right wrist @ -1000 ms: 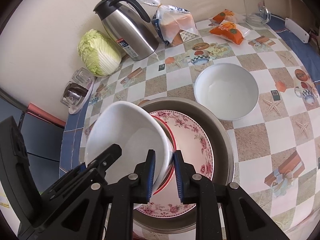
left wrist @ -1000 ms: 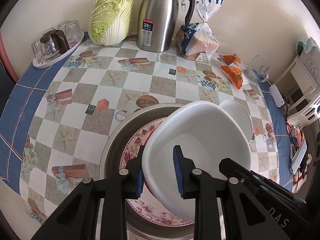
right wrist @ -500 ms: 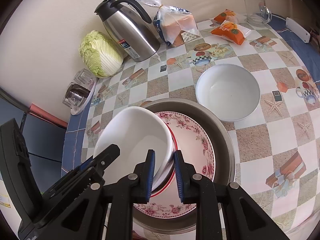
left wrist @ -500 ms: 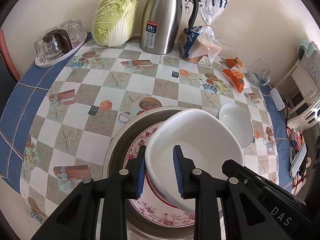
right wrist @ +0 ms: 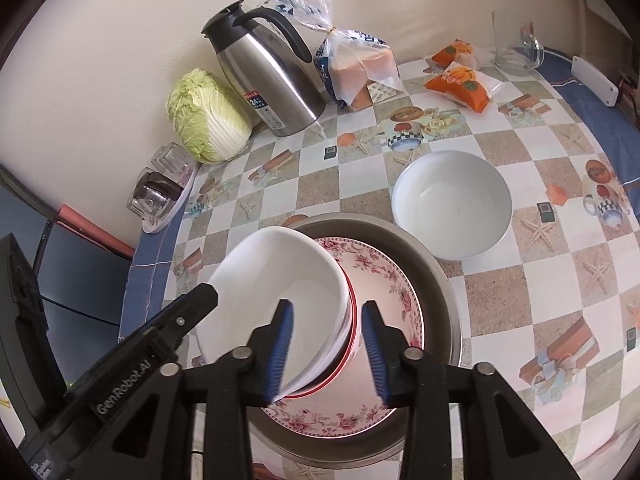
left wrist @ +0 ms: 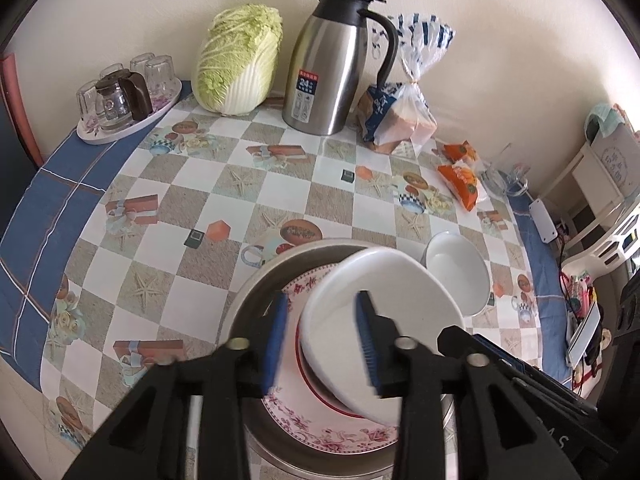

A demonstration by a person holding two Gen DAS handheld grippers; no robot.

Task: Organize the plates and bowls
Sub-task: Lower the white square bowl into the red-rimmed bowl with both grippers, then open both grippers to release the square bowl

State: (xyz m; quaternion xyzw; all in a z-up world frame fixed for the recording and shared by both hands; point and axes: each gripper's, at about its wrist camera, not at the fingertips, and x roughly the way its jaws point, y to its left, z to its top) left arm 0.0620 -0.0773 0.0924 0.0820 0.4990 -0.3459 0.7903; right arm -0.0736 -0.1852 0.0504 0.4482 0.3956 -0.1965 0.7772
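Both grippers, left (left wrist: 322,332) and right (right wrist: 326,340), gape around the tilted white ceramic bowl (right wrist: 276,292), whose near rim hides behind their fingers.

A bowl (right wrist: 276,280) sits tilted on the plate (right wrist: 384,292) inside the basin (right wrist: 436,276) near the worktop's (right wrist: 500,280) front edge, a second bowl (right wrist: 452,204) just beside the basin, with cabbage (right wrist: 208,120), flask (right wrist: 268,76) and bread bag (right wrist: 356,68) along the back edge.
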